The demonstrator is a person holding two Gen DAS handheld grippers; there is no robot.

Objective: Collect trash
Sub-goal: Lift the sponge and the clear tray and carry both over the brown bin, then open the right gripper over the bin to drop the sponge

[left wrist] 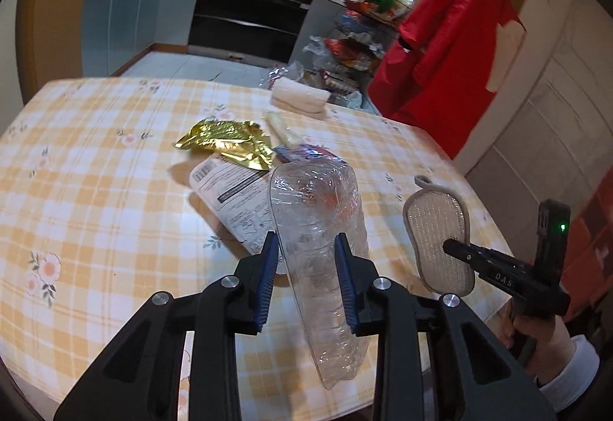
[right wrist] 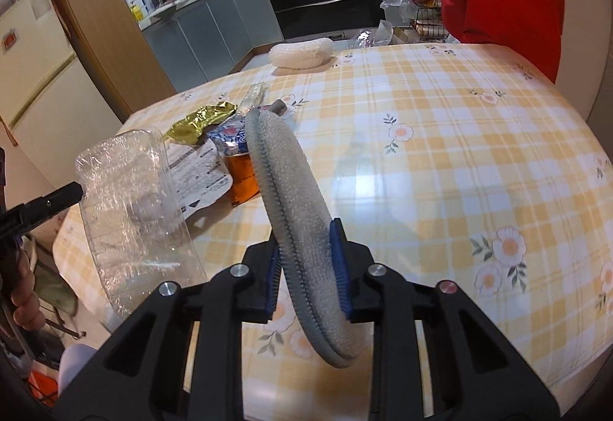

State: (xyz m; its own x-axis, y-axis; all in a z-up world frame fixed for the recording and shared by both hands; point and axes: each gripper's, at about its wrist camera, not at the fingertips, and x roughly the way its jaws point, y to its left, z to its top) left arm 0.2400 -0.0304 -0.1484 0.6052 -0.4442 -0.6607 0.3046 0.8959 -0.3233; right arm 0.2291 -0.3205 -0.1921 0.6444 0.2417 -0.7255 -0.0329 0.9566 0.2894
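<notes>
**Both tongs loaded above the tabletop**

Left wrist view: The left tongs (left wrist: pixel 306 256) are closed on a clear plastic container (left wrist: pixel 318 225), with one blue pad (left wrist: pixel 268 275) on each side wall. The container is held lengthwise along the fingers and is raised above the tabletop (left wrist: pixel 95 191), which carries a yellow plaid cloth with flowers. Beyond the container lie a printed paper wrapper (left wrist: pixel 233 195), a crumpled gold foil (left wrist: pixel 226 145) and a pale tube (left wrist: pixel 281 130), all close together. A rolled white towel (left wrist: pixel 300 97) lies further back near the far edge. At right, the right tongs (left wrist: pixel 459 248) grip a grey scrubbing pad (left wrist: pixel 436 225); the pad stands on edge with its hanging loop uppermost. A red garment (left wrist: pixel 448 57) hangs behind the tabletop.

Right wrist view: The right tongs (right wrist: pixel 306 260) are clamped narrowly on the pad (right wrist: pixel 291 199), which is seen edge-on and tilted left at its top. The container (right wrist: pixel 134 206) is at left, off the tabletop (right wrist: pixel 459 153), with a finger of the left tongs (right wrist: pixel 46 206) touching its side. Behind it lie the paper wrapper (right wrist: pixel 199 172), the foil (right wrist: pixel 199 120), a blue patterned packet (right wrist: pixel 230 135) and an orange translucent item (right wrist: pixel 241 176), grouped together. The towel (right wrist: pixel 300 51) lies at the far edge.
</notes>
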